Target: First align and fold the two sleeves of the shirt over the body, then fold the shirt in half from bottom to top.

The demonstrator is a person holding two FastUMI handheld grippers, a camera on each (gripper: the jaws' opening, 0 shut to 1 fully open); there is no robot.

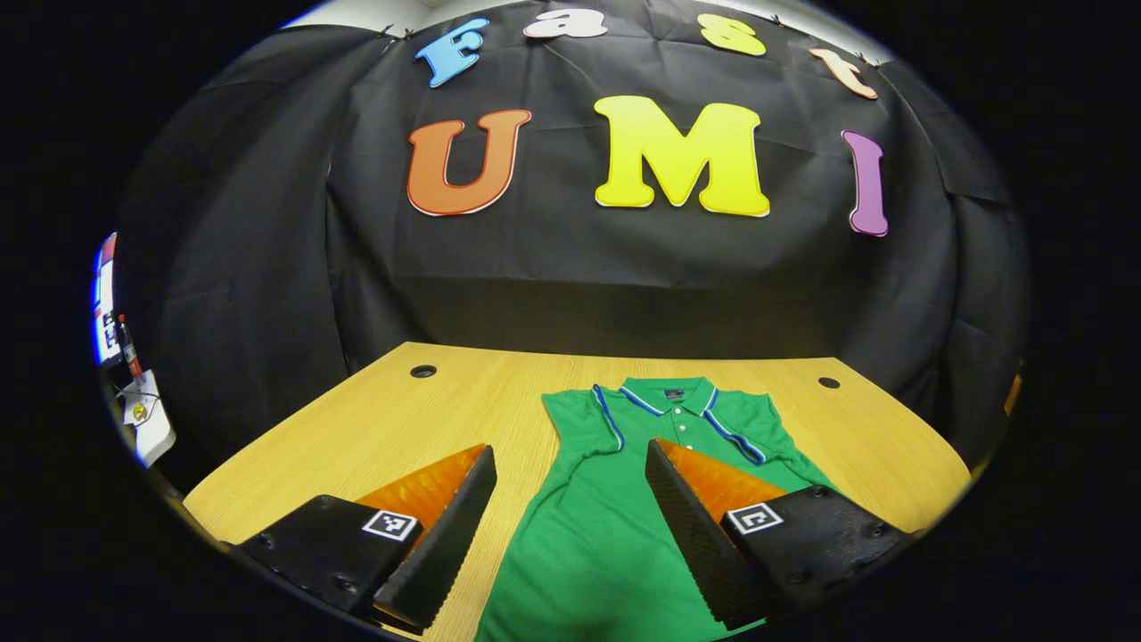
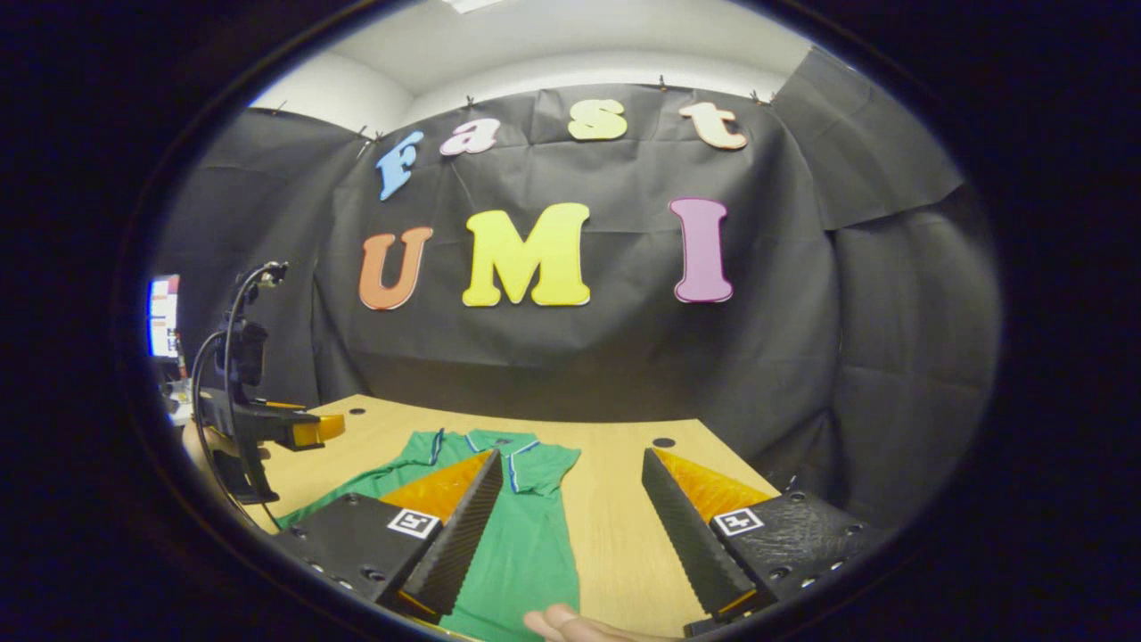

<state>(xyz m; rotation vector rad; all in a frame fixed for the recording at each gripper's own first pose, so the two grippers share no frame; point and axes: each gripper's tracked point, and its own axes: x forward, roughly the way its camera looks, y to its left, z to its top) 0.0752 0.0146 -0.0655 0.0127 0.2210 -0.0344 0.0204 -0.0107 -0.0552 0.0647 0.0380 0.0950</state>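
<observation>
Polo shirt (image 1: pixel 615 526), green, flat lower centre on table (image 1: pixel 357 428); left gripper (image 1: pixel 570 526) and right gripper (image 2: pixel 566 535) wide, empty, poised for sleeves.

The table (image 1: pixel 374 419) lay bare left of the shirt (image 1: pixel 606 535) and beyond its collar, giving free passage up to the wall (image 1: pixel 570 303). In the right gripper view, bare wood also stretched right of the shirt. There the left gripper (image 2: pixel 303 430) hung above the table's left edge, and a fingertip (image 2: pixel 557 620) rested near the shirt's hem.
</observation>
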